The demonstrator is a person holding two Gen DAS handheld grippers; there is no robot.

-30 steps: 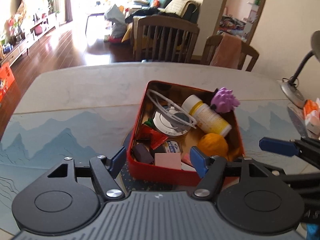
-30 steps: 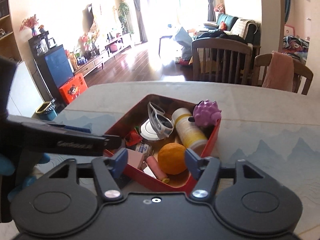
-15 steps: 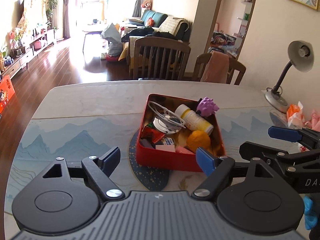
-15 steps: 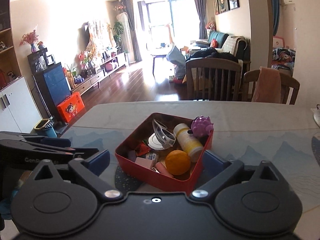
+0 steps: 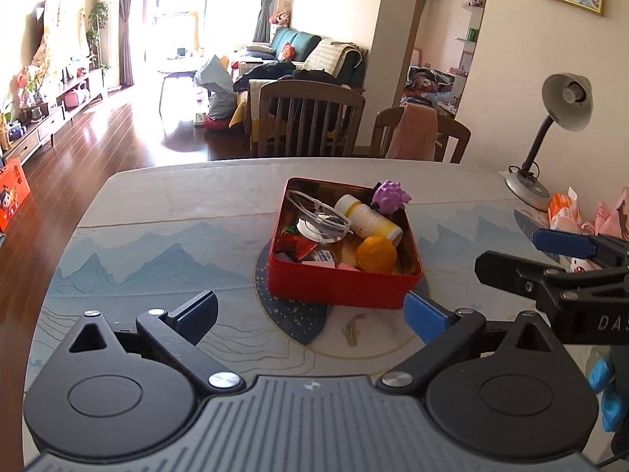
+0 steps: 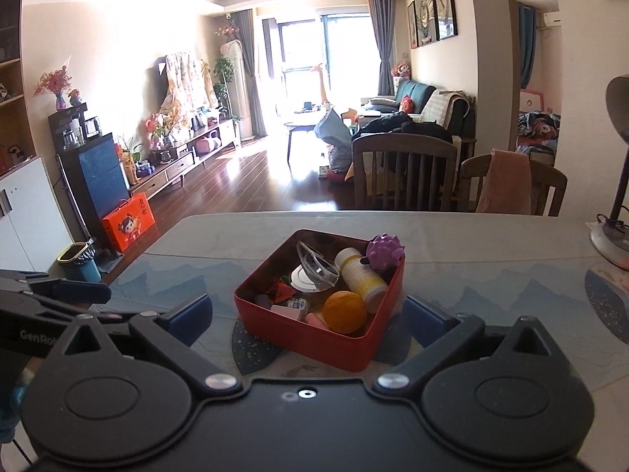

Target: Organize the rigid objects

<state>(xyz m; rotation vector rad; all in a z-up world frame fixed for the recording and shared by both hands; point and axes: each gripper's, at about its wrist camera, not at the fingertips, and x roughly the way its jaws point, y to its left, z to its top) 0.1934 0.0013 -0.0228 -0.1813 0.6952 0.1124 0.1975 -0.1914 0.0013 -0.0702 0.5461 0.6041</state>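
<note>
A red square tin [image 5: 342, 287] [image 6: 306, 338] sits on the table, holding an orange ball [image 5: 376, 254], a white bottle with a yellow label [image 5: 369, 220], a purple spiky toy [image 5: 389, 196], clear glasses [image 5: 318, 212] and small packets. My left gripper [image 5: 310, 310] hovers short of the tin's near wall; its jaws are opening, with nothing between them. My right gripper [image 6: 306, 312] stands open and wide, back from the tin's near corner, and is also empty. Each gripper shows at the edge of the other's view.
The tin rests on a dark round mat [image 5: 291, 314] over a mountain-print table cover. A desk lamp [image 5: 526, 185] and several snack packets [image 5: 566, 212] stand at the right edge. Two wooden chairs [image 5: 310, 118] line the far side.
Both grippers have drawn back and up from the tin, and their jaws have spread wider. The tin and its contents have stayed put.
</note>
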